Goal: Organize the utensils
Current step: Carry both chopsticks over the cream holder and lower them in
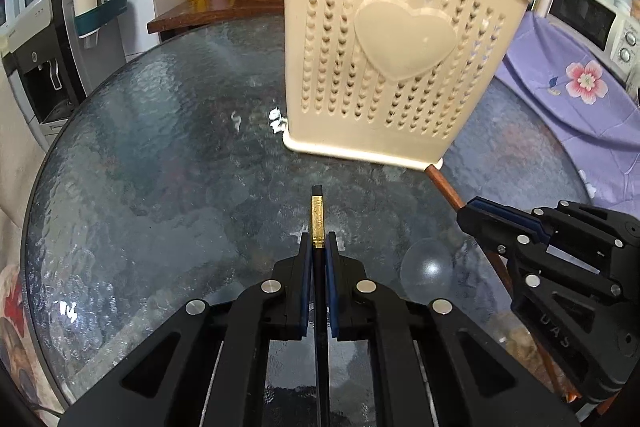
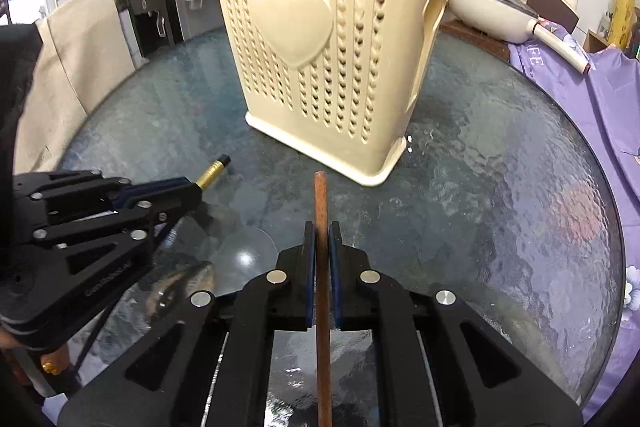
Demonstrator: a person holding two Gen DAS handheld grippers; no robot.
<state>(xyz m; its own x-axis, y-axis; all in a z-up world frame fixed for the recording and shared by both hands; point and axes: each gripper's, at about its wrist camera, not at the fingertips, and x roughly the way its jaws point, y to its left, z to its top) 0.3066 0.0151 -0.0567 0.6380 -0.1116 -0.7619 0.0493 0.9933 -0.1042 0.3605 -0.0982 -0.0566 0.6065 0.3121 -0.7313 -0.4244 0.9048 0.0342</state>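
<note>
Both wrist views, angled down, share holder (image 1: 384,47).

The utensils standing in the cream holder (image 1: 384,67) are showing only their top ends above its rim, and the left wrist view's upper edge is cutting those off. The black chopstick (image 1: 317,211) with the gold band is running back between the left tool (image 1: 319,241) pads, its near end leaving the bottom edge. The brown chopstick (image 2: 321,203) is likewise disappearing under the right tool (image 2: 322,233). The holder's label is reading too blurred to make out.
</note>
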